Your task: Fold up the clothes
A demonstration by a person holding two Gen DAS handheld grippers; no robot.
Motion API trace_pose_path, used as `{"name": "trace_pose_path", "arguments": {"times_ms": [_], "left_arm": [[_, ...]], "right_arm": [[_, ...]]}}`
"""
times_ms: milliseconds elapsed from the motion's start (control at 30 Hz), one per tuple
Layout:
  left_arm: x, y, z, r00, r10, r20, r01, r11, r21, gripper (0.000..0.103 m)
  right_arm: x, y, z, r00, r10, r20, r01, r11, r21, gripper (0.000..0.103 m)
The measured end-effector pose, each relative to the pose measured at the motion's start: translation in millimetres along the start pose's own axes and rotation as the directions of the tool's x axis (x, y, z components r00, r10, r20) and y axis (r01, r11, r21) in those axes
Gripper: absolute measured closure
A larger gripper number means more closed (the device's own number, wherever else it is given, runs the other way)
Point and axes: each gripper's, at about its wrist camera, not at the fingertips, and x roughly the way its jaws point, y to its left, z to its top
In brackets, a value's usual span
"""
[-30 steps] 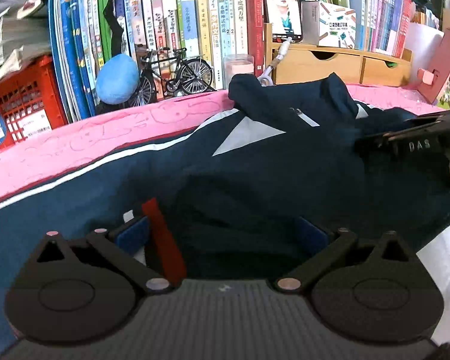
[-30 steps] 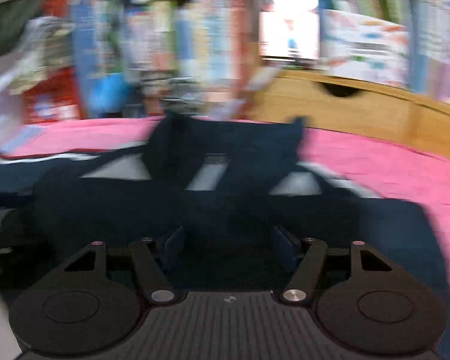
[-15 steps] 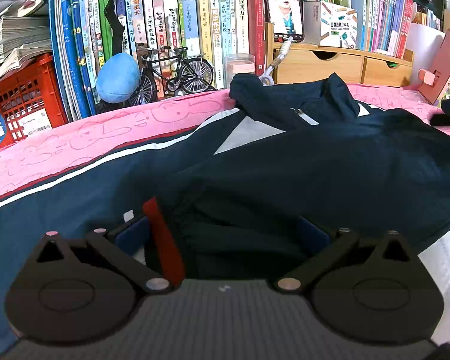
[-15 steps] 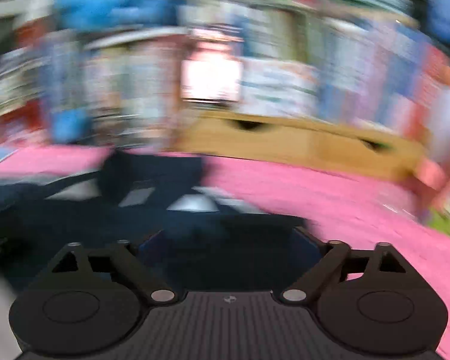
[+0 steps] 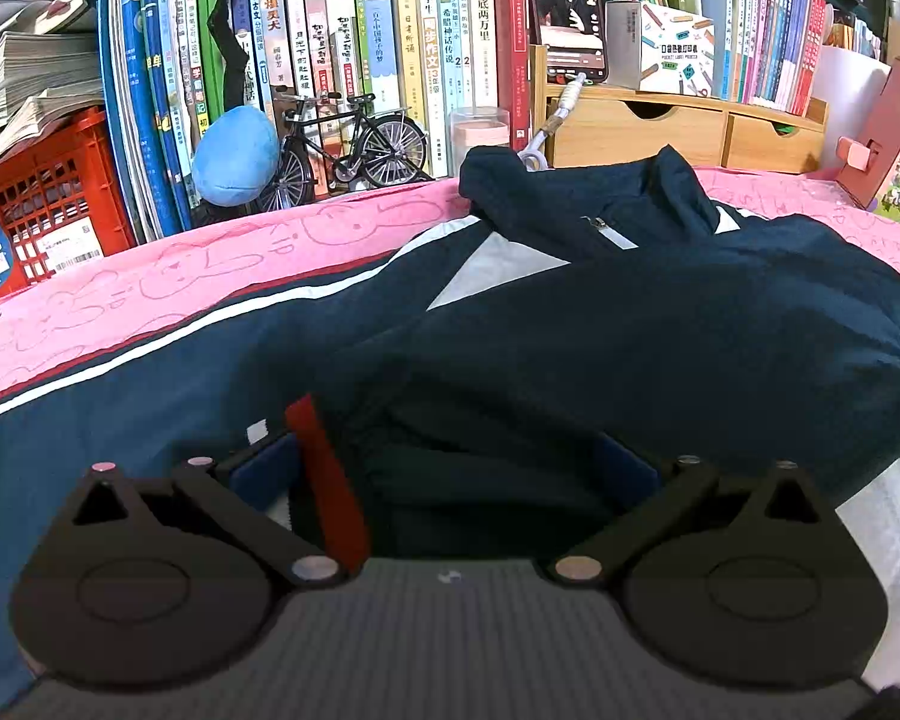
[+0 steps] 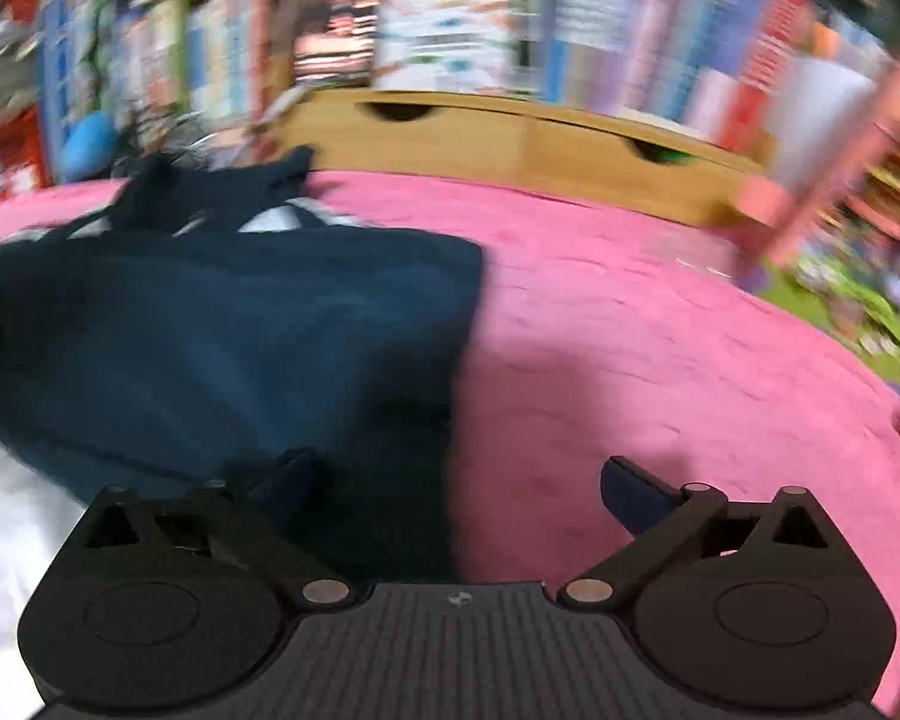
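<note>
A navy jacket with white and red stripes lies on a pink cloth, its right side folded over the body and its collar toward the books. My left gripper is open, jaws wide, with bunched jacket hem and a red strip between its fingers. My right gripper is open and empty, low over the jacket's right edge and the pink cloth. The right wrist view is blurred by motion.
A row of books, a blue plush ball, a model bicycle and a wooden drawer box stand behind the cloth. A red crate sits far left. White surface shows at the near right.
My right gripper has swung to the right off the jacket's middle to its right edge, leaving the left wrist view. The folded-over side now lies flat. My left gripper has stayed put.
</note>
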Motion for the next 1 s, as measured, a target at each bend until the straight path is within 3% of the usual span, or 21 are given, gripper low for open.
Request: {"name": "trace_pose_path", "arguments": {"times_ms": [100, 167, 333, 400, 467, 533, 600, 700, 767, 800, 900, 1000], "left_arm": [[-1, 0, 0, 1.0, 0.005, 0.001, -0.005, 1.0, -0.003, 0.0], [-9, 3, -1, 1.0, 0.024, 0.011, -0.023, 0.999, -0.024, 0.0], [-65, 44, -6, 0.991, -0.011, 0.133, 0.034, 0.983, -0.179, 0.0], [-85, 71, -11, 0.986, 0.086, 0.142, -0.046, 0.963, -0.267, 0.0], [-96, 105, -23, 0.974, 0.205, 0.101, -0.156, 0.918, -0.364, 0.0], [-103, 138, -37, 0.949, 0.314, 0.027, -0.27, 0.857, -0.44, 0.0], [-108, 171, -53, 0.918, 0.393, -0.049, -0.357, 0.767, -0.533, 0.0], [-111, 215, -76, 0.881, 0.456, -0.125, -0.417, 0.624, -0.661, 0.0], [-108, 244, -91, 0.87, 0.464, -0.165, -0.428, 0.549, -0.718, 0.0], [-106, 252, -94, 0.871, 0.464, -0.164, -0.424, 0.538, -0.729, 0.0], [-97, 260, -92, 0.881, 0.455, -0.129, -0.398, 0.566, -0.722, 0.002], [-89, 258, -88, 0.885, 0.457, -0.093, -0.372, 0.572, -0.731, 0.021]], "right_arm": [[-12, -16, -4, 0.999, -0.046, 0.014, 0.044, 0.993, 0.112, 0.002], [-23, -14, -5, 0.998, -0.018, 0.061, 0.011, 0.994, 0.11, 0.003], [-61, 34, -3, 0.978, 0.062, 0.201, -0.047, 0.996, -0.081, 0.0], [-69, 62, 0, 0.967, 0.088, 0.239, -0.043, 0.981, -0.187, 0.0], [-74, 92, 2, 0.954, 0.135, 0.269, -0.054, 0.957, -0.286, 0.0], [-76, 118, 5, 0.94, 0.204, 0.275, -0.096, 0.928, -0.361, 0.0], [-72, 144, 3, 0.93, 0.269, 0.252, -0.147, 0.897, -0.416, 0.0], [-64, 180, -2, 0.921, 0.334, 0.201, -0.208, 0.857, -0.471, 0.0], [-58, 199, -8, 0.918, 0.359, 0.166, -0.238, 0.836, -0.494, 0.0], [-55, 206, -11, 0.916, 0.372, 0.151, -0.253, 0.827, -0.503, 0.0], [-49, 223, -21, 0.91, 0.4, 0.109, -0.288, 0.799, -0.528, 0.0], [-45, 230, -30, 0.912, 0.4, 0.089, -0.295, 0.792, -0.534, 0.0]]}}
